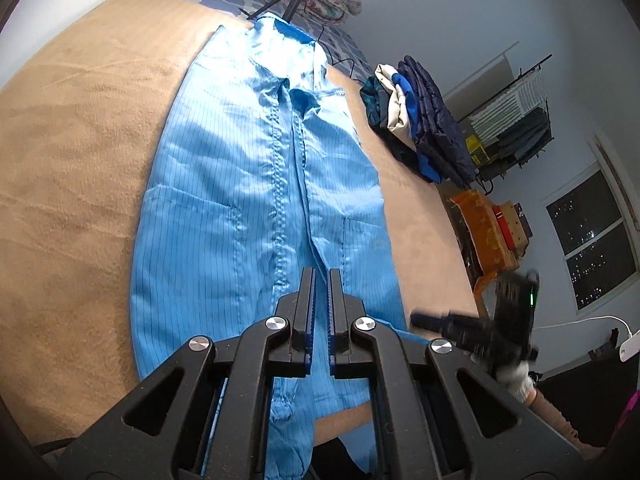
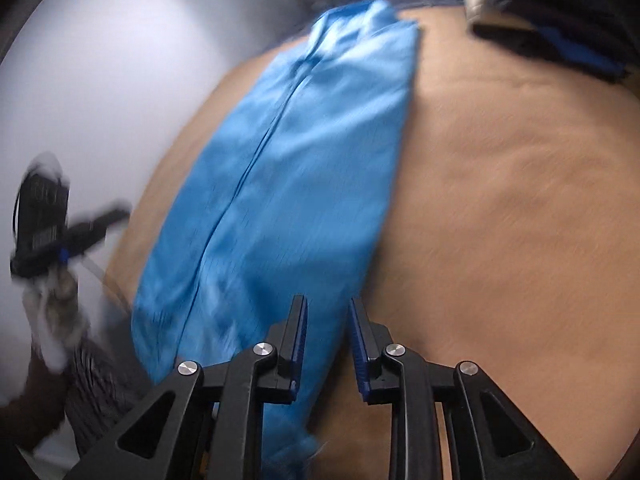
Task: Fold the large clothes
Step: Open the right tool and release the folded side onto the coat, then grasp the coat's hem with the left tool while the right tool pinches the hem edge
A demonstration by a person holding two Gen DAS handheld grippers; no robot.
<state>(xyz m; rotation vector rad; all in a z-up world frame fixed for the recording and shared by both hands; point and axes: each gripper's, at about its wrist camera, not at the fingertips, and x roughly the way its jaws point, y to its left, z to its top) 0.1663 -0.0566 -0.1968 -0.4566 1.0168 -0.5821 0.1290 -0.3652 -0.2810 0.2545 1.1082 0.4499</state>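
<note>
Along the tan blanket-covered bed (image 1: 80, 140) lies a thin, slippery, pinstriped light-blue zip-front garment (image 1: 248, 184); grip its hem corners. Left gripper (image 1: 321, 280) closed empty, right gripper (image 2: 327, 312) slightly parted, empty.

Blue on tan, all the way down.
Bright sky-blue thin-striped garment (image 1: 248, 184) with darker blue collar trim, on a sandy tan fuzzy blanket (image 1: 80, 152); black tools with blue pads; navy, cream and teal folded clothes pile (image 1: 416, 120) beyond.
</note>
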